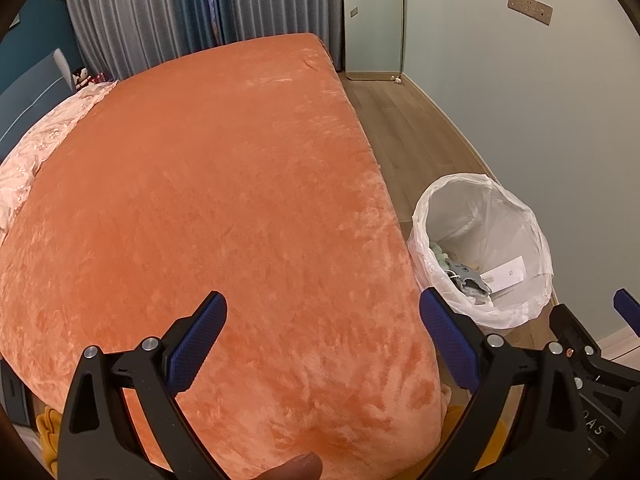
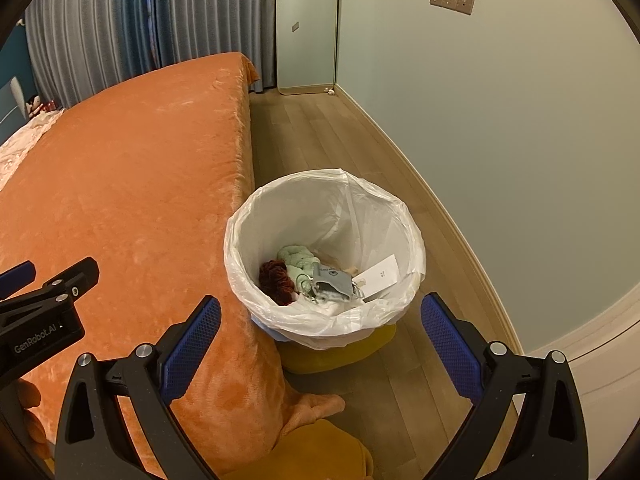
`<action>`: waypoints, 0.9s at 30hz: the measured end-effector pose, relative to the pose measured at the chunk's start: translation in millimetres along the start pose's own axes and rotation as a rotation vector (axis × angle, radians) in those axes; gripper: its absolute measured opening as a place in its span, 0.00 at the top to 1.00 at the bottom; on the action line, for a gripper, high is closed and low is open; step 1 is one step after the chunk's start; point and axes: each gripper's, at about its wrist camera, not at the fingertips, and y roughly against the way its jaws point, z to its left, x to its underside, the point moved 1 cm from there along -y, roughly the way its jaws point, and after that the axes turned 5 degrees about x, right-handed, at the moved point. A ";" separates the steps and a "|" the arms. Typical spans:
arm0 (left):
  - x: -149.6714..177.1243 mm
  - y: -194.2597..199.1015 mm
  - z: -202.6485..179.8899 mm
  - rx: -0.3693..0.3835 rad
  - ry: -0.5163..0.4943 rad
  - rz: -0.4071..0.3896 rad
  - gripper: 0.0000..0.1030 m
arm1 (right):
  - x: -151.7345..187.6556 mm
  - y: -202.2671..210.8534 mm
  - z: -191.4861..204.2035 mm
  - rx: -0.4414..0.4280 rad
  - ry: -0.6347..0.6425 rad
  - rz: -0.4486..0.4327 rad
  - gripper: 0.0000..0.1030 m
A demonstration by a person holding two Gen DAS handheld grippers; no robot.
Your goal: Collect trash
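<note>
Right gripper [image 2: 320, 336] hangs over the bin [image 2: 324, 322], jaws wide apart with nothing between them, well placed for a drop. Trash [image 2: 316, 278] sits at the liner's bottom: green cloth, dark red bundle, grey pouch, white card at 3 o'clock. Left gripper [image 1: 322, 342], jaws also apart and empty, waits over the orange bed [image 1: 208, 184], which looks bare. The bin stands tight against the bed's edge, handy for both.

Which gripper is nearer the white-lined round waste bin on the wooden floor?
Right. The right gripper hangs open just in front of the bin, nearly above it. The left gripper is open over the orange bedspread, off to the bin's side.
</note>
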 end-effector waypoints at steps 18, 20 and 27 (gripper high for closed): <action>3.4 -0.6 -3.1 -0.031 0.008 0.000 0.10 | 3.8 -1.0 0.1 0.010 0.009 -0.001 0.07; 3.6 -0.2 -3.7 -0.035 0.006 0.000 0.10 | 4.5 -1.3 0.1 0.010 0.011 0.000 0.07; 4.4 0.8 -6.8 -0.035 0.006 0.001 0.10 | 4.1 -1.4 -0.4 0.018 0.014 0.003 0.07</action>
